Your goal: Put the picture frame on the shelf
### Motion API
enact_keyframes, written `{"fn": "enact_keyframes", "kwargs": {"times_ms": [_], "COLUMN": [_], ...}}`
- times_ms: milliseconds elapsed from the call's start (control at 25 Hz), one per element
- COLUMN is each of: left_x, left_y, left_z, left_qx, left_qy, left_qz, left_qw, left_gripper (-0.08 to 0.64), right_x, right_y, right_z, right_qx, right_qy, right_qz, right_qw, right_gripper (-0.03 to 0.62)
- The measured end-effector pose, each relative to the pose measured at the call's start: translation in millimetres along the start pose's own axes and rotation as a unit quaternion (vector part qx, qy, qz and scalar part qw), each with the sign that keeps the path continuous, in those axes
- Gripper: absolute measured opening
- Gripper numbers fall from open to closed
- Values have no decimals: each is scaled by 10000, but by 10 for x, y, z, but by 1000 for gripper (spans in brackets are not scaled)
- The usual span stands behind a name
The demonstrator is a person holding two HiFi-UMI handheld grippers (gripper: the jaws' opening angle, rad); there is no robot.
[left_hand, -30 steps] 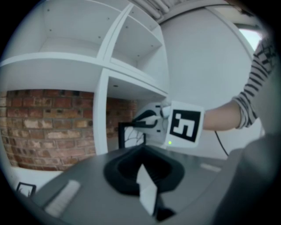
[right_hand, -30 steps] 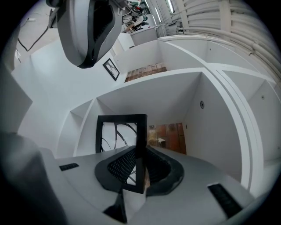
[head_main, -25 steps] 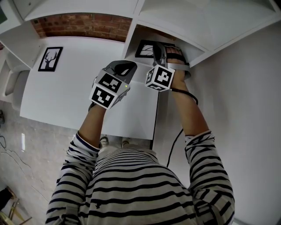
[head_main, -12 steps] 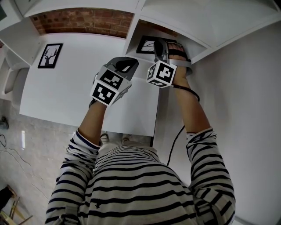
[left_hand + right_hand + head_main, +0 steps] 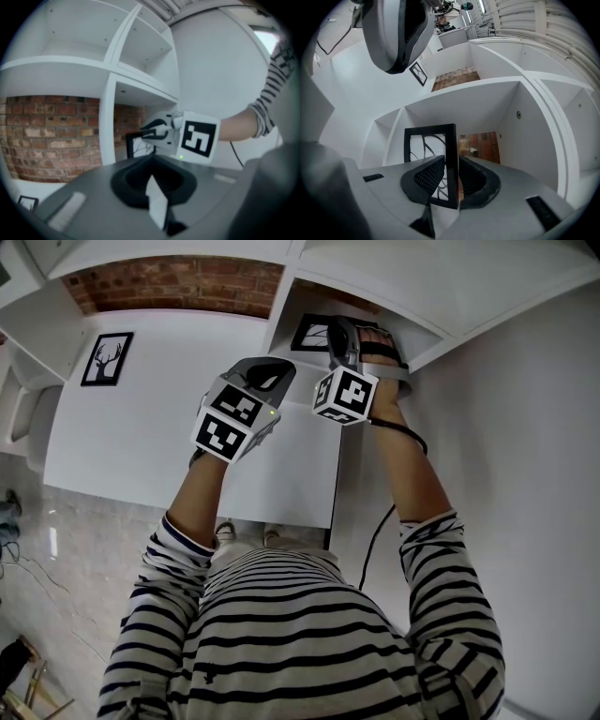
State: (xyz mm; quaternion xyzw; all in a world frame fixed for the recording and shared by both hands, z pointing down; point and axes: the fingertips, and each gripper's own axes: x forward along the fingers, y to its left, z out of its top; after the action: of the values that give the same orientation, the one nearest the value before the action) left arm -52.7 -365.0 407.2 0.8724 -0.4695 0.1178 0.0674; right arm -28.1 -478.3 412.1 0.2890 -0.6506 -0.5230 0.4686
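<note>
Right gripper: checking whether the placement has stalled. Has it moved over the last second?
No. The right gripper keeps its place against the shelf divider, fingers on the picture frame.

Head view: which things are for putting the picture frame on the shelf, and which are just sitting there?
For the job:
- picture frame, gripped by the right gripper
- shelf

Just sitting there:
- deer picture in the next compartment
- brick wall
- left gripper, shut and empty
</note>
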Motion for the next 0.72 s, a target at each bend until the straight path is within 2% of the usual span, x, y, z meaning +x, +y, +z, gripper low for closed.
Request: {"fn": "enact_keyframes", "kwargs": {"times_ms": [720], "left_x": [23], "left_y": [-49], "left_z": [3], "left_qx": [48], "left_qy": [58], "left_qz": [-55], "left_qw": [10000], "left_gripper": [8], "right_x": [-194], "right_y": [-9], "right_z": [13], "right_qx": [504], "right_qy": [-69], "right_qz": [82], "right_qw": [9987], "right_gripper": [109]}}
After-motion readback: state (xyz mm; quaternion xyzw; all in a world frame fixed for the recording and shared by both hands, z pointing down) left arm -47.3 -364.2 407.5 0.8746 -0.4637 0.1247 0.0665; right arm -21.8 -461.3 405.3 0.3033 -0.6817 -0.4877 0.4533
